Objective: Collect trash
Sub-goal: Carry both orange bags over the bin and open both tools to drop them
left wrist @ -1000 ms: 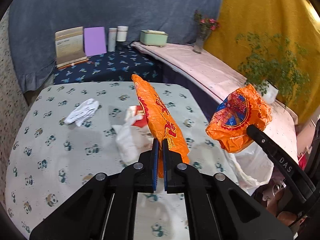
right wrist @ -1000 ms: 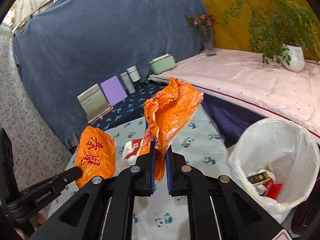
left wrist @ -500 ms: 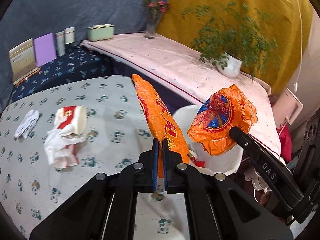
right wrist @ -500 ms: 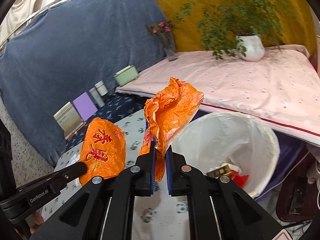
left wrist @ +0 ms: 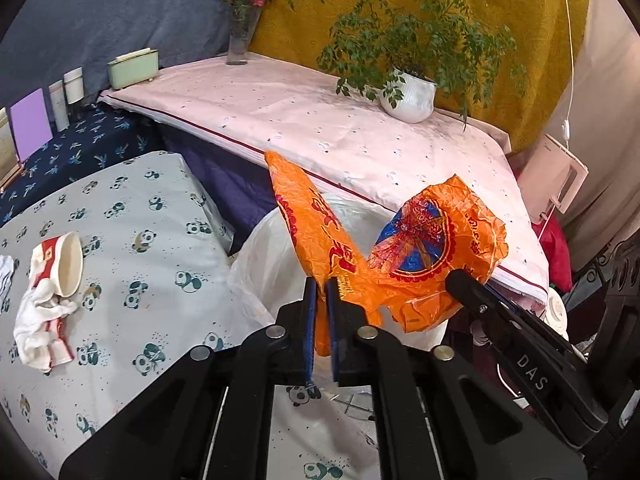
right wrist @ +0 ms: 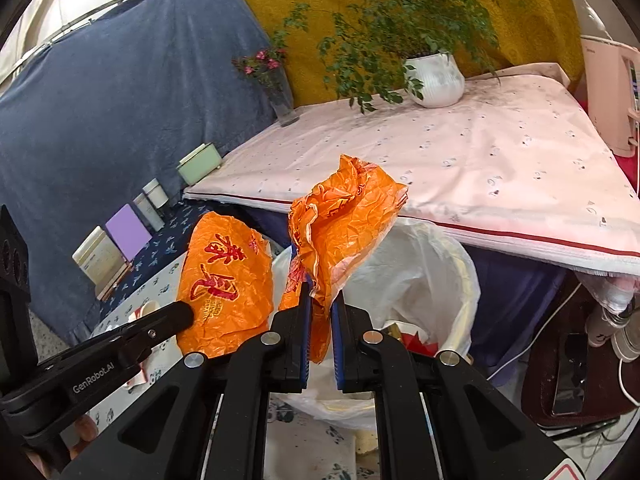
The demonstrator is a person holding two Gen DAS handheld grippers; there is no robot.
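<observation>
My left gripper is shut on an orange snack wrapper with red characters, held up over the white-lined trash bin. My right gripper is shut on a crumpled orange wrapper, also above the bin, which holds red and white trash. Each wrapper also shows in the other view: the right one at the right of the left wrist view, the left one at the left of the right wrist view. A paper cup with crumpled tissue lies on the panda tablecloth.
A pink-covered table stands behind the bin with a potted plant, a flower vase and a green box. Books and cups stand on the dark blue cloth at the left. Cables and devices lie right of the bin.
Both grippers have swung right from over the panda table to above the trash bin, still holding their wrappers. The two wrappers are now closer together.
</observation>
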